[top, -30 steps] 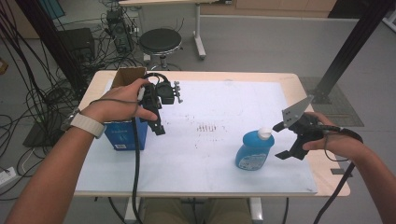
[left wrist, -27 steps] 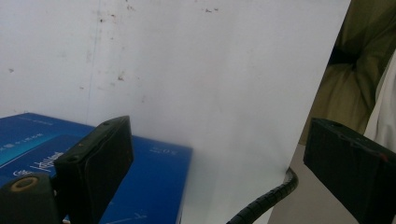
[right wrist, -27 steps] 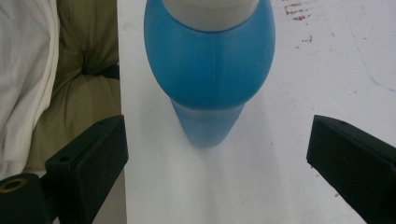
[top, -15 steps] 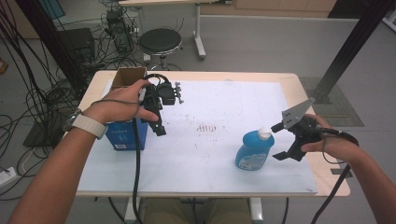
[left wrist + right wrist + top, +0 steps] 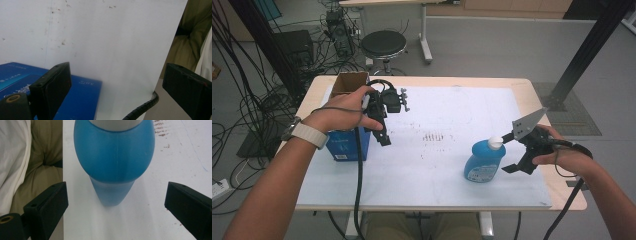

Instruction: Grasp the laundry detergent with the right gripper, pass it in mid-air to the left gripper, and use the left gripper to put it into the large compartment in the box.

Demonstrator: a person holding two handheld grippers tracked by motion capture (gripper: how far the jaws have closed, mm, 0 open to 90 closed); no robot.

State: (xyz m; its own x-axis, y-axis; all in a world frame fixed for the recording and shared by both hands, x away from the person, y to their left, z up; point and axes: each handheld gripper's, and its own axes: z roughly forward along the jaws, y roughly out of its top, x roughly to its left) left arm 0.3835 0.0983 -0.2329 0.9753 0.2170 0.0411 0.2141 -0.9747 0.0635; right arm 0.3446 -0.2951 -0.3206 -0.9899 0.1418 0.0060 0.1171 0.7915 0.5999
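The blue bottle (image 5: 484,161) stands upright near the counter's (image 5: 452,195) front right edge, not yet grasped, as the right gripper (image 5: 518,150) flanks it with fingers apart, while the left gripper (image 5: 384,127) hovers empty, fingers apart, beside the blue box (image 5: 347,144).

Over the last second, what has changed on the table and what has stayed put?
The right tool has drawn slightly back from the blue bottle, toward the table's right edge, jaws open, holding nothing. The bottle stands upright where it was. The left tool hangs open over the blue box as before, and the cardboard box has not moved.
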